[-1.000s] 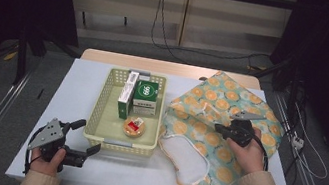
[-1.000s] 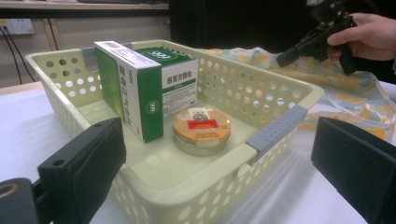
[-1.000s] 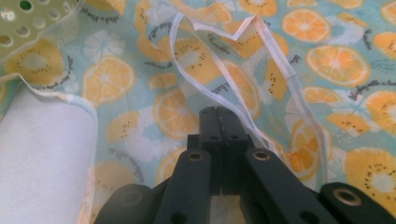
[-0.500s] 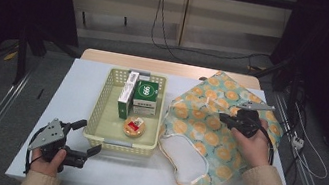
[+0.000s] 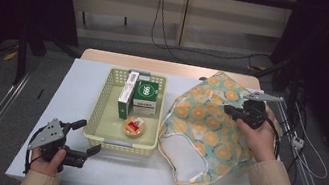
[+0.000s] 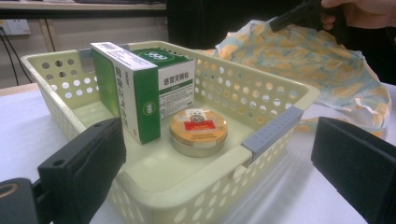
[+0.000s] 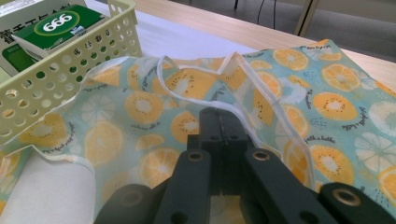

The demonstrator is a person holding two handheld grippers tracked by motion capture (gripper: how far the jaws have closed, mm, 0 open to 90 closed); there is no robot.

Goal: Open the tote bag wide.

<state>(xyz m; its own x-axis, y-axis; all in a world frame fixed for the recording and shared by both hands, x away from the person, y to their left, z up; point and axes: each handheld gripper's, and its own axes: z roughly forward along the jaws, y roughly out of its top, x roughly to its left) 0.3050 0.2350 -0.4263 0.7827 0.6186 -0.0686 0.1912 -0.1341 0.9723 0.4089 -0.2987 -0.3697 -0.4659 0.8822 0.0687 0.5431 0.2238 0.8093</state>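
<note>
My right gripper [image 5: 228,110] fingers clench the fruit-print bag's [image 5: 207,130] edge; left gripper [image 5: 86,139] fingers spread, empty. The yellow basket [image 5: 98,112] with medicine boxes [image 5: 144,96] sits just beside the bag.

Pale yellow perforated plastic basket [image 5: 98,112] on white tabletop [image 5: 78,83], holding two green-white cardboard boxes [image 5: 145,97], upright, w/ round orange-lidded tin [image 5: 135,127] in front.

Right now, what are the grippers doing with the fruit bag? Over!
Right gripper shut on fruit bag, lifting its edge. Left gripper open, beside basket. Nothing blocking.
</note>
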